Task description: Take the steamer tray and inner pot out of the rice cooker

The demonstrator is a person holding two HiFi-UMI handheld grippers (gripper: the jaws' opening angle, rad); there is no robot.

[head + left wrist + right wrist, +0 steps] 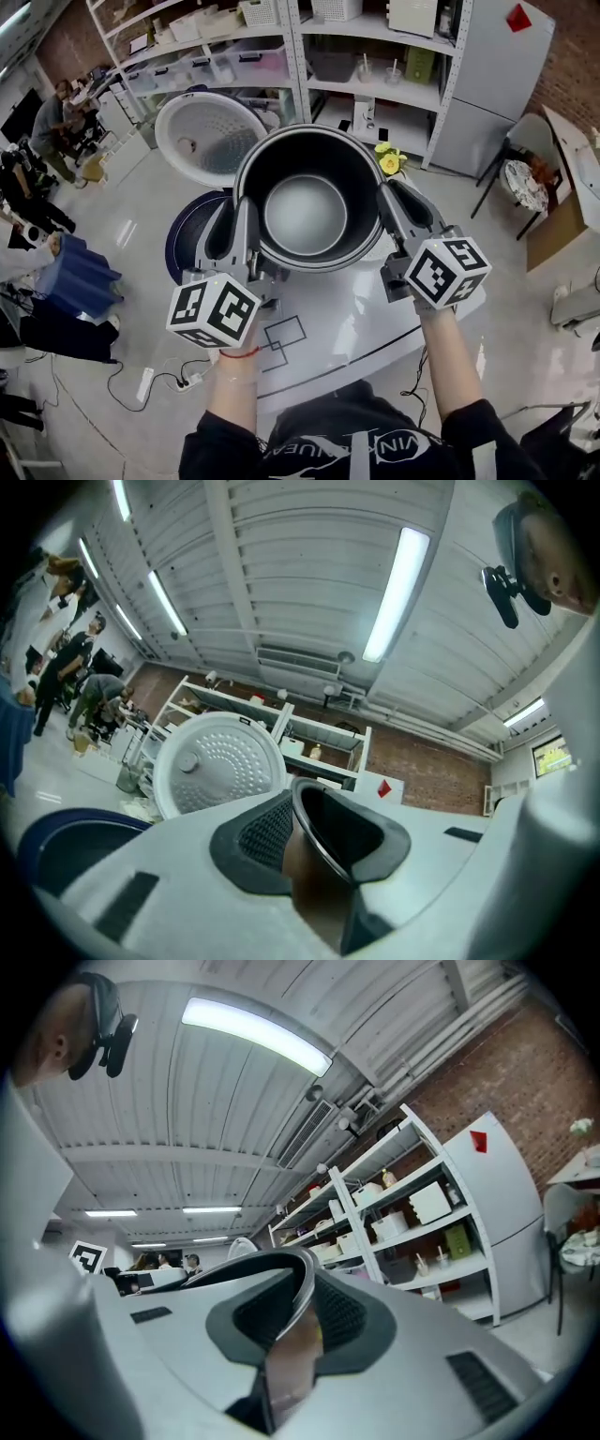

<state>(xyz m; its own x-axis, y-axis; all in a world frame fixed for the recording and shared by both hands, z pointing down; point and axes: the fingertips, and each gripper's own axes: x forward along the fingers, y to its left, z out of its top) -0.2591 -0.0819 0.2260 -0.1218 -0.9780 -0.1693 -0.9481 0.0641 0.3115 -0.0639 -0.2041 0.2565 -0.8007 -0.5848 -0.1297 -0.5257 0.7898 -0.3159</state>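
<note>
The dark inner pot [305, 211], with its shiny metal bottom showing, hangs in the air between my two grippers. My left gripper [247, 217] is shut on the pot's left rim [323, 841], my right gripper [386, 199] on its right rim [302, 1299]. In each gripper view the thin rim [323, 841] runs between the dark ribbed pads. Behind and left of the pot stands the dark blue rice cooker [184, 242] with its white dotted lid [208, 139] swung up. From the left gripper [302, 829] the lid [220, 766] shows beyond the jaws. The right gripper [295, 1327] faces the shelves.
A white round table [375, 323] lies under the pot, with yellow flowers [389, 161] at its far edge. Metal shelves [356, 56] with boxes stand behind. People sit at far left [56, 117]. A power strip and cables [150, 380] lie on the floor.
</note>
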